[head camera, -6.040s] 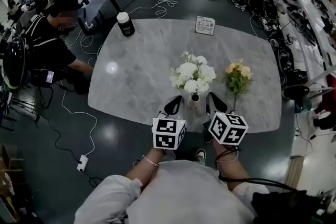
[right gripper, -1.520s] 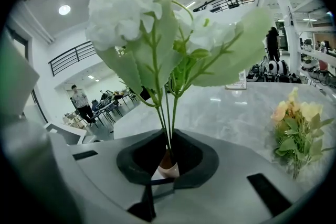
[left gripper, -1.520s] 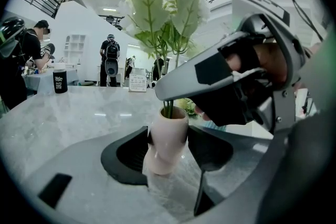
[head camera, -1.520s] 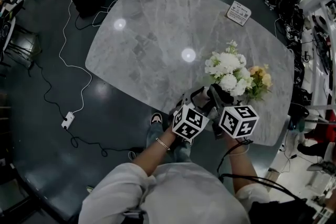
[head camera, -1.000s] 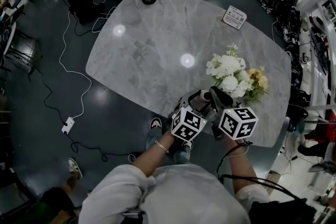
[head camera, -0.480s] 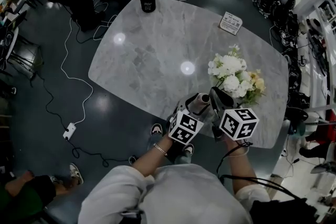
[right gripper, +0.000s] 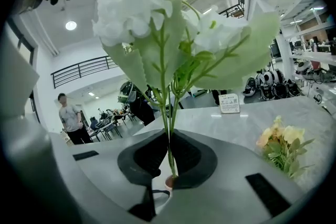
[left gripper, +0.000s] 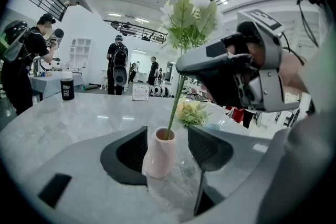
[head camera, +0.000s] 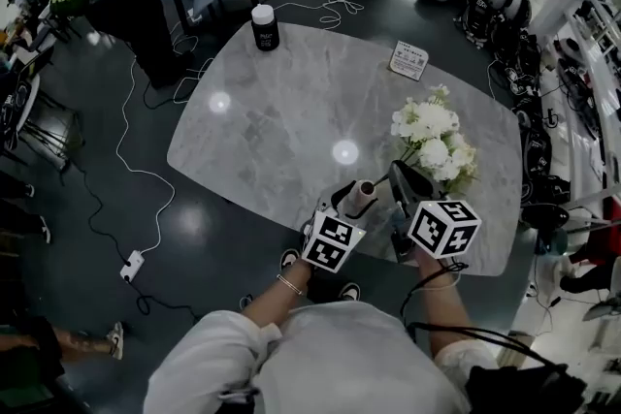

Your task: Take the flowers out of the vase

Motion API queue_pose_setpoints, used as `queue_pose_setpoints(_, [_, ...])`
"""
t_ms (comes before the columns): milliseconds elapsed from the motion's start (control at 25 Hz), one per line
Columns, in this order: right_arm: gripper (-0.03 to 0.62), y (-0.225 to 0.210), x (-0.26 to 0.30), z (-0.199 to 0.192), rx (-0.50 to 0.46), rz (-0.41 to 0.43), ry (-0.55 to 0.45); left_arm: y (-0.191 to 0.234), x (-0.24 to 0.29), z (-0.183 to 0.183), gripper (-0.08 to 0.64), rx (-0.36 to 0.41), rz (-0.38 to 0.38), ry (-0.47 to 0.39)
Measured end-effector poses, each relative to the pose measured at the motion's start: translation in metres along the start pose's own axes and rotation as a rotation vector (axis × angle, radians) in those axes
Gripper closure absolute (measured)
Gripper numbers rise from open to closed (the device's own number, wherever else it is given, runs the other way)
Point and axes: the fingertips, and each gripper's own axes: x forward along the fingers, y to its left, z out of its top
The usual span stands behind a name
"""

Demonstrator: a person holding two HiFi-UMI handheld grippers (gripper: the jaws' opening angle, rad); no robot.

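Left gripper view: the left claw [left gripper: 168,139] sits narrow around the tilted pink vase [left gripper: 159,157]. Above it, the right claw [right gripper: 169,160] pinches the stems [right gripper: 167,113] of the white flowers [right gripper: 137,5].

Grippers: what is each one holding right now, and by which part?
The left gripper holds the pink vase by its body. The right gripper pinches the white flowers low on their stems, just above the vase's mouth.
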Motion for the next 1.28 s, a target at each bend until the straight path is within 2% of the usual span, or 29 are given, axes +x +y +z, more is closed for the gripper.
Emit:
queue_pose_setpoints(280, [0.571, 0.0, -0.025, 0.033, 0.014, 0.014, -0.098, -0.001, -0.016, 0.028, 0.319, -0.041, 0.041, -0.055])
queue_pose_setpoints(480, [0.571, 0.0, -0.043, 0.049, 0.022, 0.02, -0.153, 0.003, -0.027, 0.035, 0.478, -0.003, 0.114, -0.044])
queue_pose_setpoints(680, [0.571, 0.001, -0.053, 0.042, 0.054, 0.041, -0.148, 0.003, -0.039, 0.039, 0.548, -0.025, 0.168, -0.064])
queue_pose_setpoints(920, [0.571, 0.012, -0.054, 0.034, 0.064, 0.076, -0.117, 0.007, -0.057, 0.034, 0.551, -0.053, 0.218, -0.07])
queue_pose_setpoints(1280, [0.571, 0.044, -0.013, 0.025, 0.072, 0.142, -0.044, 0.045, -0.074, 0.029, 0.551, -0.076, 0.263, -0.064])
